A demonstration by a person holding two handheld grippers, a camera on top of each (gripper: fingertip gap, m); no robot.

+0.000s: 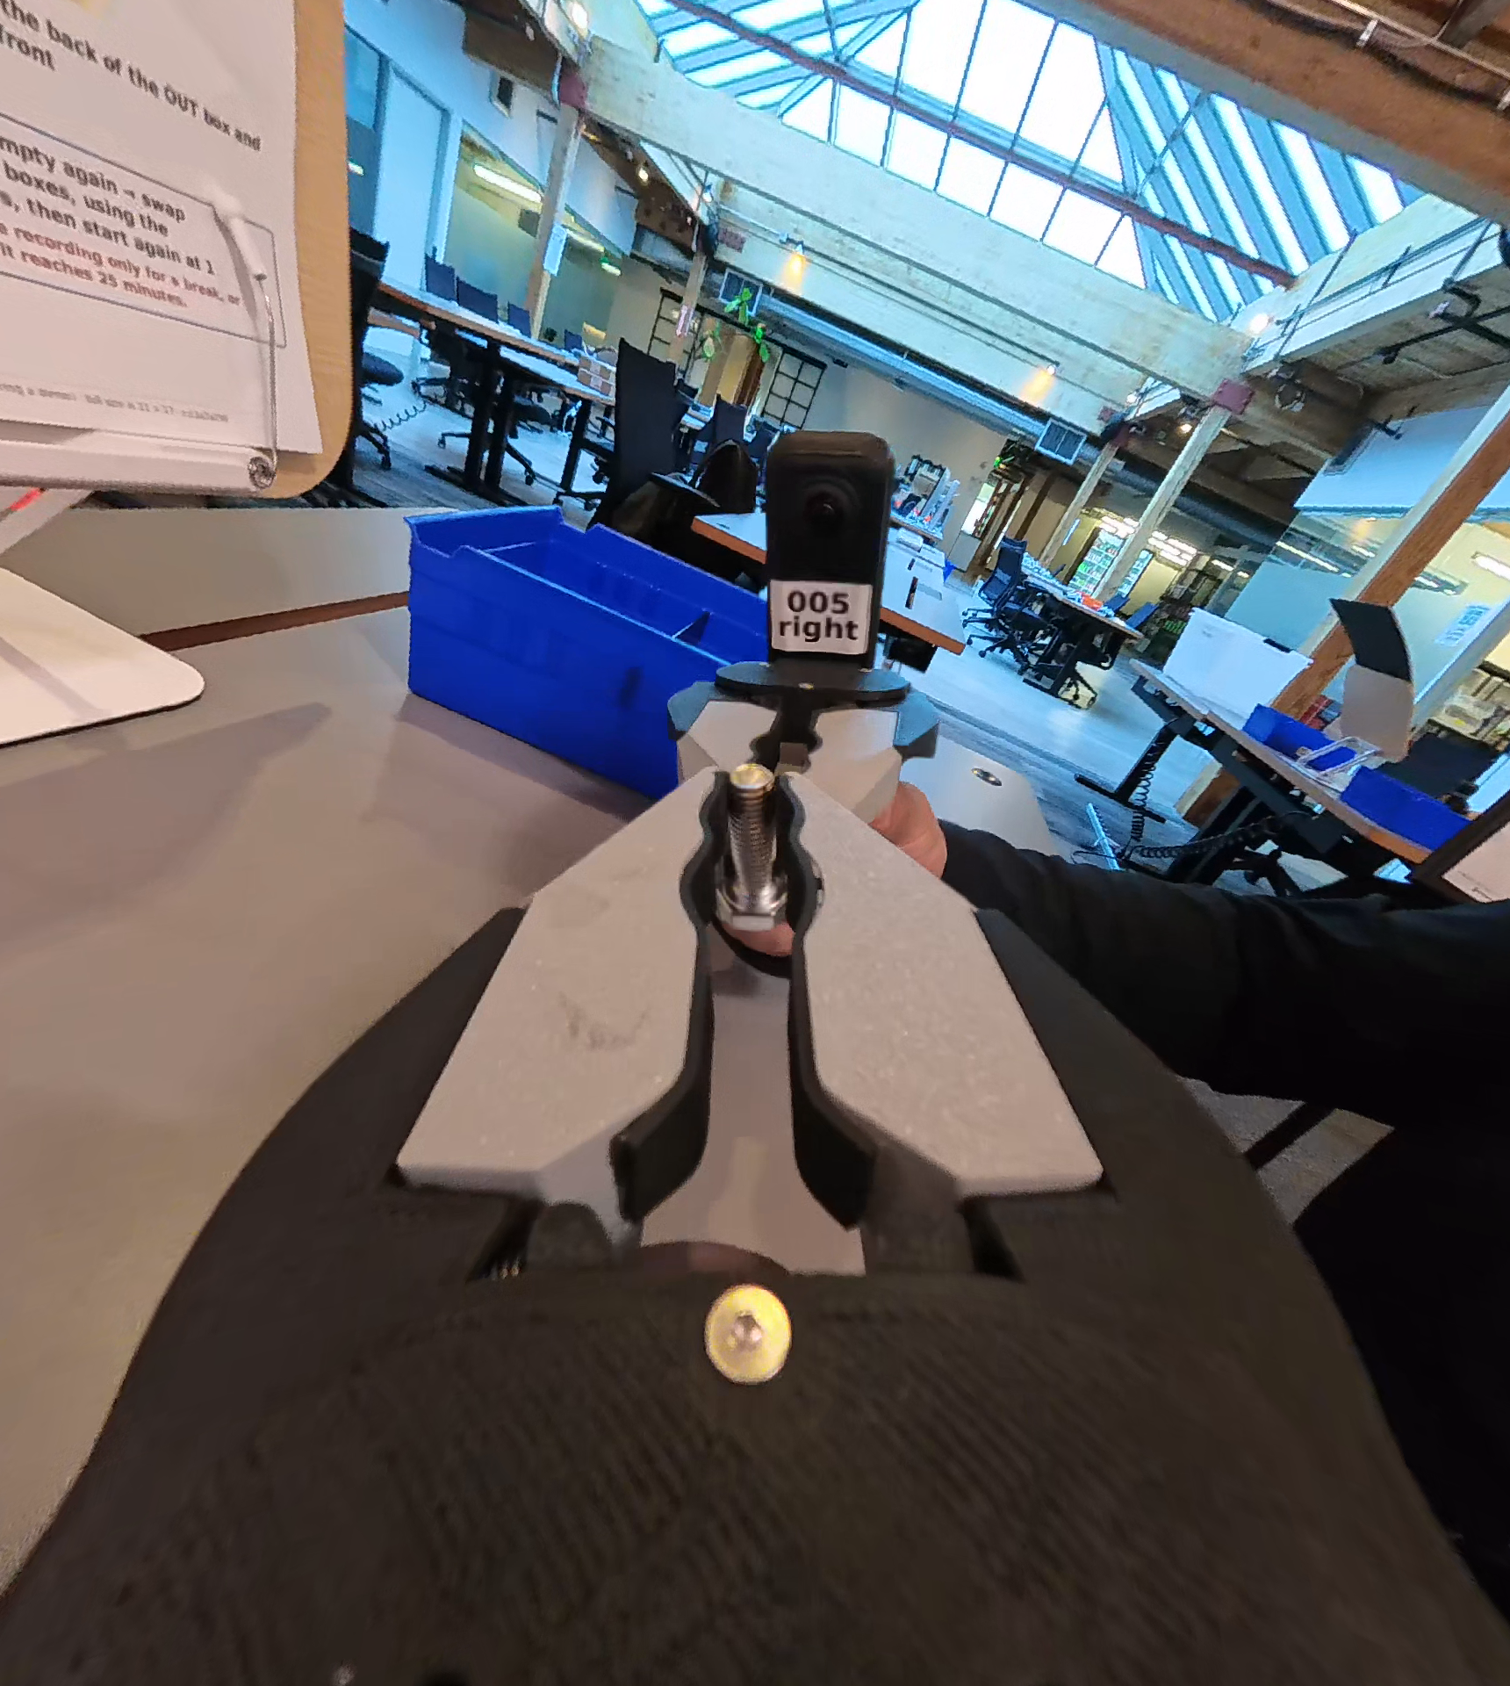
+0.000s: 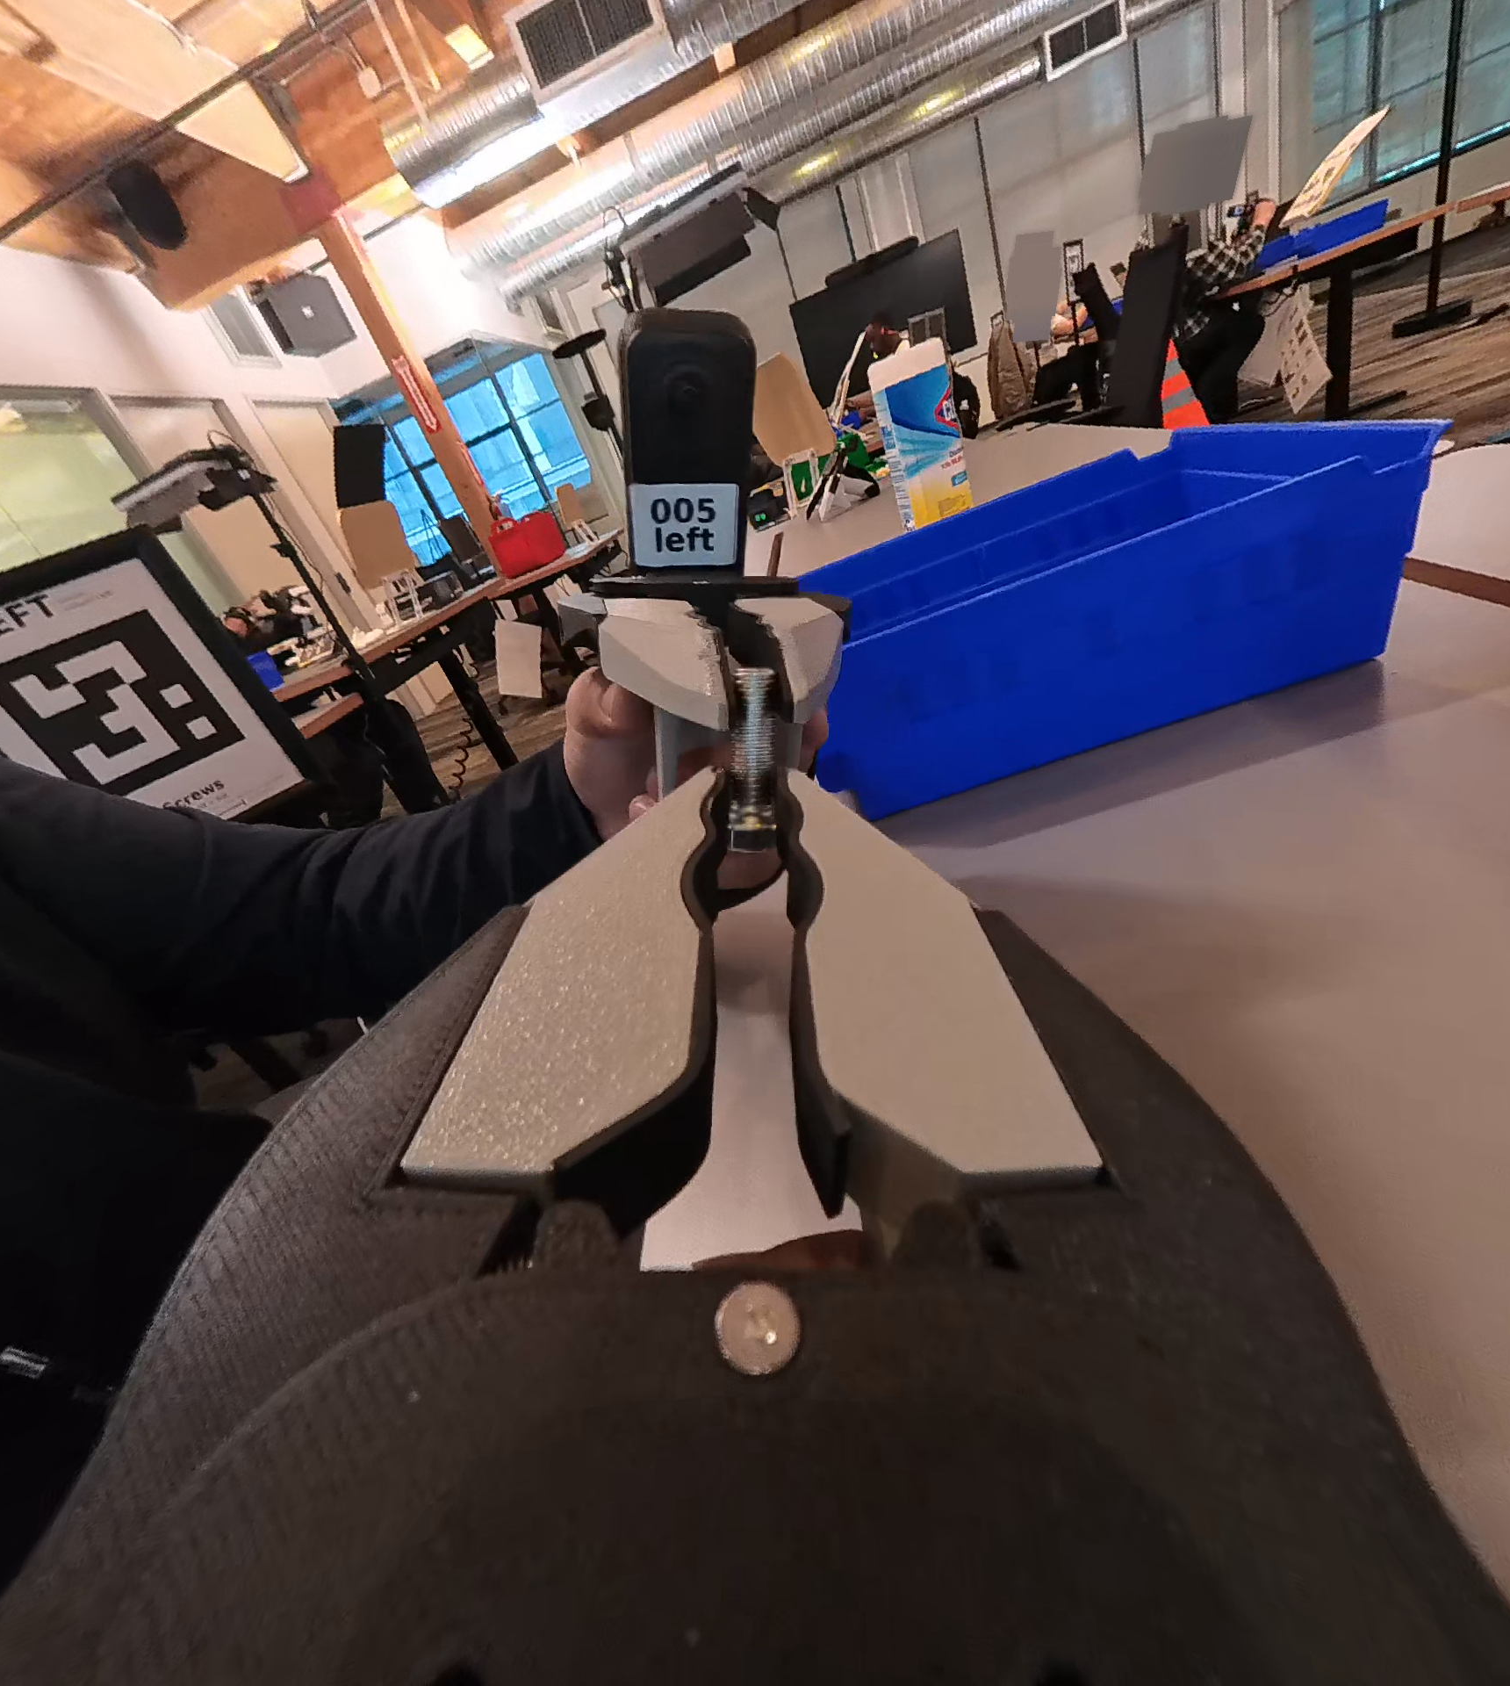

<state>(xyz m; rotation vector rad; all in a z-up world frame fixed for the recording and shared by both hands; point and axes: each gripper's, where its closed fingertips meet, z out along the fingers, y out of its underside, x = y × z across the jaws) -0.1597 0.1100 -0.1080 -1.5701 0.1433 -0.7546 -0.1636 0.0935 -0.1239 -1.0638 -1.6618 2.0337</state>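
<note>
Bolt (image 1: 747, 853) with nut sits frame centre, pinched head-end in my left gripper (image 1: 749, 826); my right gripper (image 2: 753, 821) clamps its other end. I judge both should stay coaxial, grip firm. Table (image 1: 186, 958) edge runs right of centre; blue bin (image 1: 551, 639) beyond, paper stand (image 1: 95, 274) upper left.

Open office under a skylight (image 1: 1052, 119), timber beams, desks (image 1: 496, 347), perhaps carpeted floor.
</note>
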